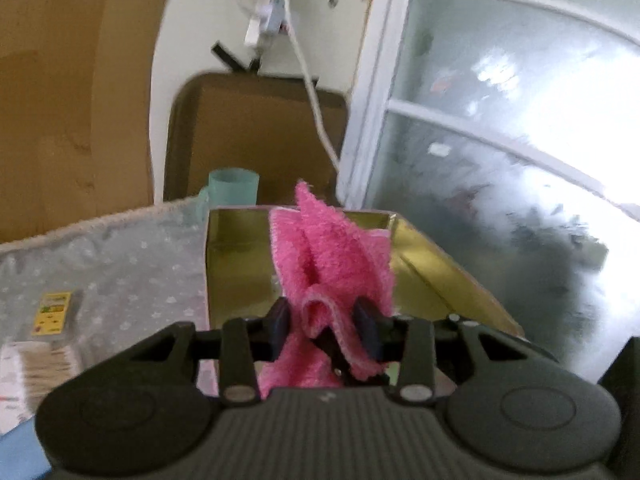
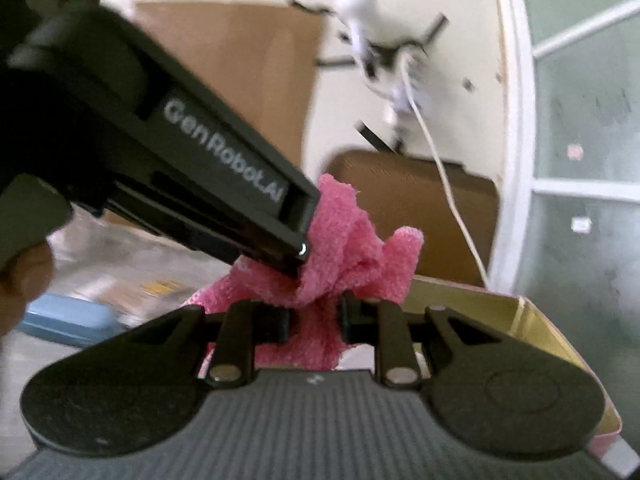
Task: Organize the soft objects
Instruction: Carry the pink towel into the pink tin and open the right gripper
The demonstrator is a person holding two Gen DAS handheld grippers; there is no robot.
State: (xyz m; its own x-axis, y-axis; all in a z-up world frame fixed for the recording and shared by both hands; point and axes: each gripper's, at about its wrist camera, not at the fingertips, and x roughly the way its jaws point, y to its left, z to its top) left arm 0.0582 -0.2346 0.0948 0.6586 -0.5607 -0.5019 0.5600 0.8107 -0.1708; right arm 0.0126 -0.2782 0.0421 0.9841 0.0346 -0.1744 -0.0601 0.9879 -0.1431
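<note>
L wrist view, left to right: a yellow-labelled packet (image 1: 51, 313) lies on the star-print cloth (image 1: 132, 256) at far left. A teal cup (image 1: 233, 187) stands behind the gold box (image 1: 240, 256), near its back-left corner. My left gripper (image 1: 326, 326) sits at centre, jaws narrow and clamped on the pink towel (image 1: 332, 252). The towel bunches up between the fingers and stands above the box opening (touching the box floor or not: cannot tell). A frosted window (image 1: 500, 140) fills the right side.

R wrist view, left to right: a blue case (image 2: 66, 320) lies low at left. The left gripper body, marked GenRobot.AI, crosses diagonally to the towel (image 2: 352, 248). My right gripper (image 2: 314, 322) is narrow, fingers pinching a lower fold of the same towel. The gold box rim (image 2: 500, 300) lies to the right, beside the towel.
</note>
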